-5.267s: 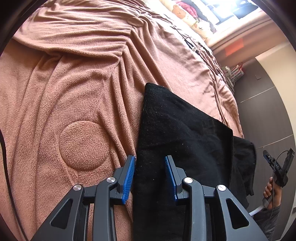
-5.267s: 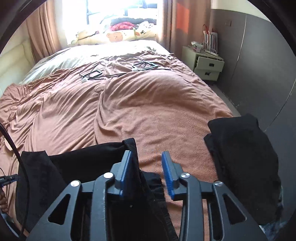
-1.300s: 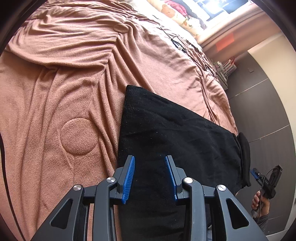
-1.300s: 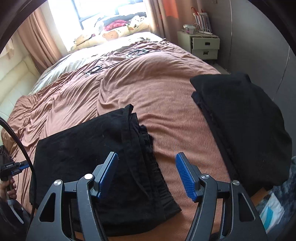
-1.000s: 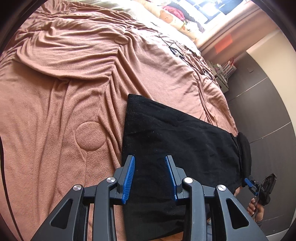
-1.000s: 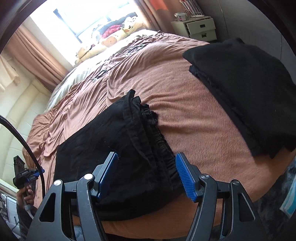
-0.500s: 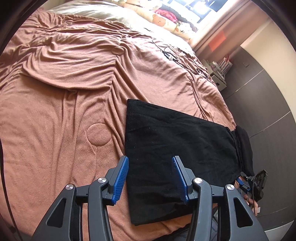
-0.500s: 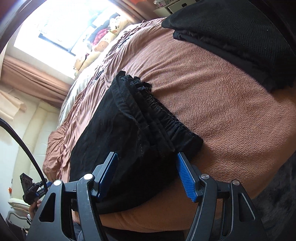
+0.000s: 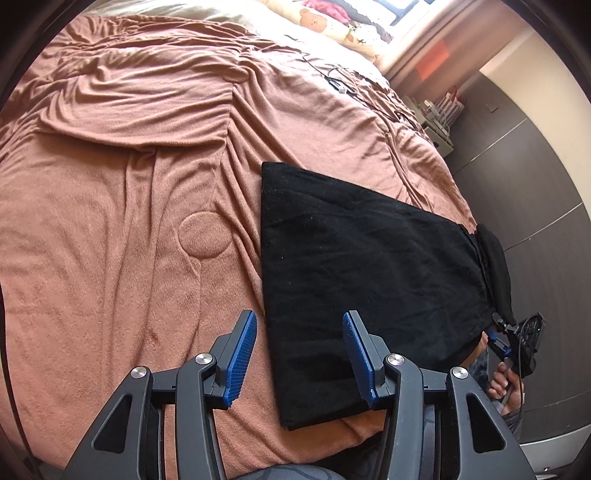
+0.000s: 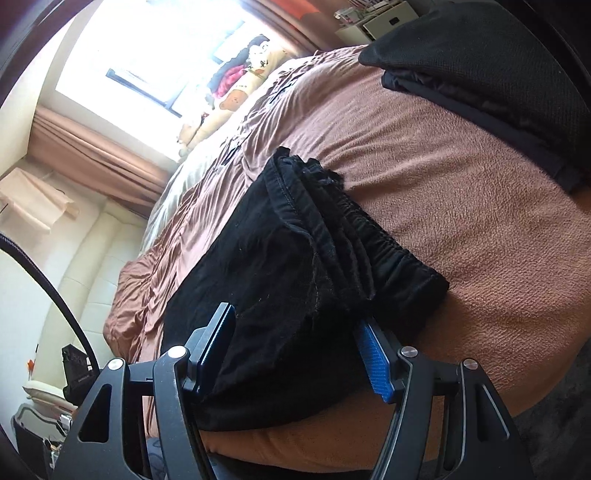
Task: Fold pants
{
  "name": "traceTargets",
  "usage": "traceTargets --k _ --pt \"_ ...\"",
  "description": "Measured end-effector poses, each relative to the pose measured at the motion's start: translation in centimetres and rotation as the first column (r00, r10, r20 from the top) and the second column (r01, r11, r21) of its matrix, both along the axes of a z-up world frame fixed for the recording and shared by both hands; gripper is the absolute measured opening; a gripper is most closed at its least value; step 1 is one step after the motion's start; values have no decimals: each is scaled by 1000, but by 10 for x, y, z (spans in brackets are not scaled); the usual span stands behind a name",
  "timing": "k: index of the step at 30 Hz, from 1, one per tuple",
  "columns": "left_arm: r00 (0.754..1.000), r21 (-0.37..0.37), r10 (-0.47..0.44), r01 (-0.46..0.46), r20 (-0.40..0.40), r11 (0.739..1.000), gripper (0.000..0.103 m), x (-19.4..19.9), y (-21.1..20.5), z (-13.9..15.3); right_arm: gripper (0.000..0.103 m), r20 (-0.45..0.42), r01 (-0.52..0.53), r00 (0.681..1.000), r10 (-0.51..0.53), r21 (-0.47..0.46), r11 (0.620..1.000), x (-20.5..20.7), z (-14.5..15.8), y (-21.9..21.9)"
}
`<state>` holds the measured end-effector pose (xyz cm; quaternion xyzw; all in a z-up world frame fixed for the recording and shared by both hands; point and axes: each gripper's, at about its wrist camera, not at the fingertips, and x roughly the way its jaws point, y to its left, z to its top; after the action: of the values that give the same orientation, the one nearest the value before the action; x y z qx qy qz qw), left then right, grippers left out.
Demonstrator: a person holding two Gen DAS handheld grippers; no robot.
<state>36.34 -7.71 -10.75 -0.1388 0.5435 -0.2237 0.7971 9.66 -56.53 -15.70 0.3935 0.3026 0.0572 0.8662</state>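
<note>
Black pants [image 9: 369, 266], folded in half lengthwise, lie flat across the brown blanket [image 9: 129, 221] near the bed's front edge. My left gripper [image 9: 299, 332] hovers open over the hem end, with the hem's left edge below the gap between its fingers. At the waist end, a hand holds my right gripper [image 9: 517, 339]. In the right wrist view the bunched elastic waistband [image 10: 369, 236] is close. My right gripper [image 10: 295, 336] is low at the bed's edge and its jaws are closing. The near waist corner of the pants [image 10: 266, 295] lies between them, and fabric covers part of the right pad.
A second pile of folded black clothes [image 10: 498, 74] sits on the blanket beyond the waistband. Cables [image 9: 340, 85] lie far up the bed, with plush toys [image 9: 332, 26] by the window. A nightstand [image 9: 439, 122] and dark wall panels [image 9: 535, 184] stand to the right.
The left gripper's jaws widened and it drew back, so more of the pants shows. The right gripper sank to the bed's edge, rolled, and its jaws narrowed around the waist corner.
</note>
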Motion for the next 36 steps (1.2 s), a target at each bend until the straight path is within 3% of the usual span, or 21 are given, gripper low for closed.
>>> traceTargets --k 2,3,4,14,24,36 --pt "1000 -4 -7 7 -20 1000 51 -2 -2 -8 39 -33 24 999 -25 -37 999 0 1 0" --pt "1000 -5 -9 9 -29 1000 51 -3 -4 -12 20 -50 40 998 -43 -57 998 1 1 -2" --pt "999 -6 -11 11 -36 1000 51 -4 -5 -15 10 -50 49 997 -52 -62 997 -2 3 -4" --pt "994 -39 -20 16 -105 999 51 2 -19 -43 5 31 71 997 -68 -123 990 -21 50 -3" --pt "987 -116 -27 9 -157 993 51 10 -31 -61 5 -48 82 995 -87 -97 992 -11 23 7" --pt "975 -166 6 -44 -223 985 51 30 -36 -83 5 -68 98 992 -103 -84 992 -14 21 1"
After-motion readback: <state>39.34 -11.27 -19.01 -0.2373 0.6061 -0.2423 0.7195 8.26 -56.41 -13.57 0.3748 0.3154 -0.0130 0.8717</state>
